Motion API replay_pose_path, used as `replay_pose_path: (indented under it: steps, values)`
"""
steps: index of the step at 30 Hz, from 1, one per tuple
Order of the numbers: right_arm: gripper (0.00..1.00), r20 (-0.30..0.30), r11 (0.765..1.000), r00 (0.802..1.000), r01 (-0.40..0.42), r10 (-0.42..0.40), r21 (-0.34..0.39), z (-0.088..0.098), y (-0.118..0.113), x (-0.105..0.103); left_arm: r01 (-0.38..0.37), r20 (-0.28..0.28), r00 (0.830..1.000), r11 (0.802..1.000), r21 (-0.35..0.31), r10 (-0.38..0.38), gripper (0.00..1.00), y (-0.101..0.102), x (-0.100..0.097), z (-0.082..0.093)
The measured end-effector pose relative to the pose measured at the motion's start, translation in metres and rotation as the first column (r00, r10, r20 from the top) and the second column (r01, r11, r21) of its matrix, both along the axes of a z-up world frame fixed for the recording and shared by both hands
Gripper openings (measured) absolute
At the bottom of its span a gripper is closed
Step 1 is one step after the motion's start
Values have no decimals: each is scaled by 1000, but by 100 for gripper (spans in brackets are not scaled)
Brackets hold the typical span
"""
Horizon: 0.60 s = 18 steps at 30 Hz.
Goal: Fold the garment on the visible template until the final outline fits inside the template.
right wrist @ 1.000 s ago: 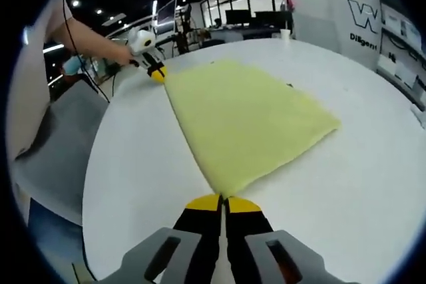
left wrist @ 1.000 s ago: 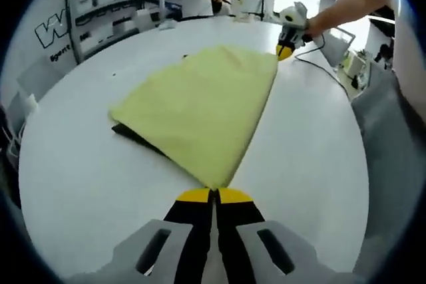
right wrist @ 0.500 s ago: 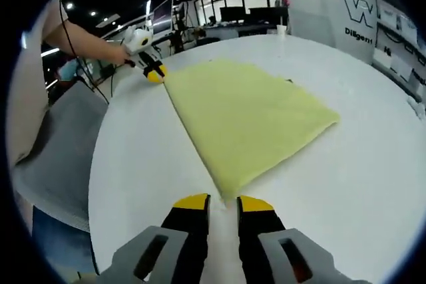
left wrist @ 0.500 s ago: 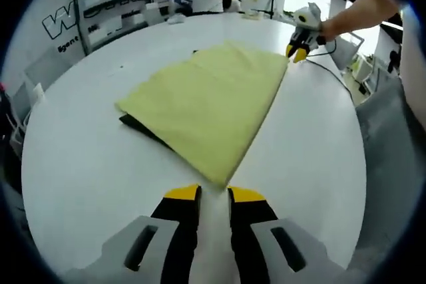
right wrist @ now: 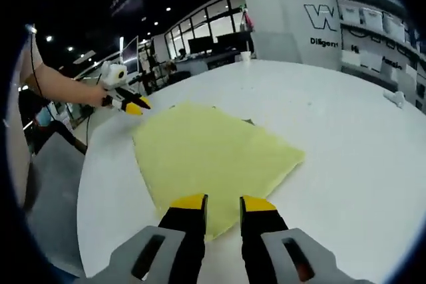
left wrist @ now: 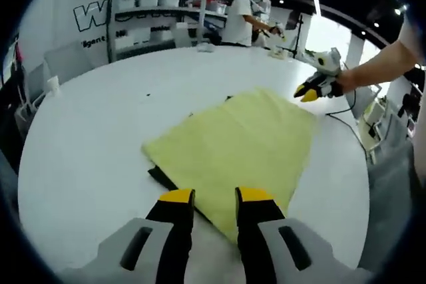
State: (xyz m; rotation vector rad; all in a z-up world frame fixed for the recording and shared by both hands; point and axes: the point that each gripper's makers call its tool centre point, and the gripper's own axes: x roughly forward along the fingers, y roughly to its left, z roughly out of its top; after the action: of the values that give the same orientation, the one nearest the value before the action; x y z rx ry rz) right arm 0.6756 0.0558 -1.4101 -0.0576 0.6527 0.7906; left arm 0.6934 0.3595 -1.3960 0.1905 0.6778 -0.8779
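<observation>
1. left gripper (left wrist: 208,197): jaws apart with nothing between them, tips poised over the near corner of the garment (left wrist: 233,147).
2. garment: yellow, folded flat, lying mid-table over a dark template (left wrist: 160,176) that peeks out at one edge; likely light, limp and easy to drag, so best taken by a corner or a folded edge, both layers pinched together.
3. right gripper (right wrist: 223,203): jaws likewise apart and empty, tips over the opposite corner of the cloth; seen from the left gripper view, held up off the table by a hand (left wrist: 353,79).
4. table (right wrist: 346,138): round, white, smooth, probably slippery under fabric.
5. room: shelves with bins (left wrist: 150,4) along a wall, a person (left wrist: 239,21) standing at the back, ceiling lights above.
</observation>
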Motion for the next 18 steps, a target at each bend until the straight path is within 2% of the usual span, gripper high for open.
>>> replay_pose_path:
  steps: [4, 7, 8, 14, 16, 18]
  values:
    - [19, -13, 999, 999, 34, -34, -2, -8, 4, 24, -14, -8, 1000, 1000, 0, 14, 26, -8, 22, -10]
    - [18, -13, 999, 999, 51, -51, 7, -10, 6, 40, -52, -53, 997, 999, -18, 51, 25, -12, 37, -18]
    - [18, -22, 998, 998, 59, -59, 11, -12, 7, 44, -52, -51, 997, 998, -21, 51, 26, -17, 41, -18]
    - [12, -12, 997, 997, 75, -75, 30, -14, 18, 67, -67, -32, 997, 997, -36, 66, 7, -32, 63, -20]
    - [8, -1, 997, 997, 72, -72, 24, -15, 22, 73, -71, -33, 997, 997, -29, 70, 3, -36, 69, -24]
    - [5, 7, 998, 998, 68, -68, -1, -21, 21, 78, -61, -33, 998, 998, 5, 61, 2, -37, 72, -32]
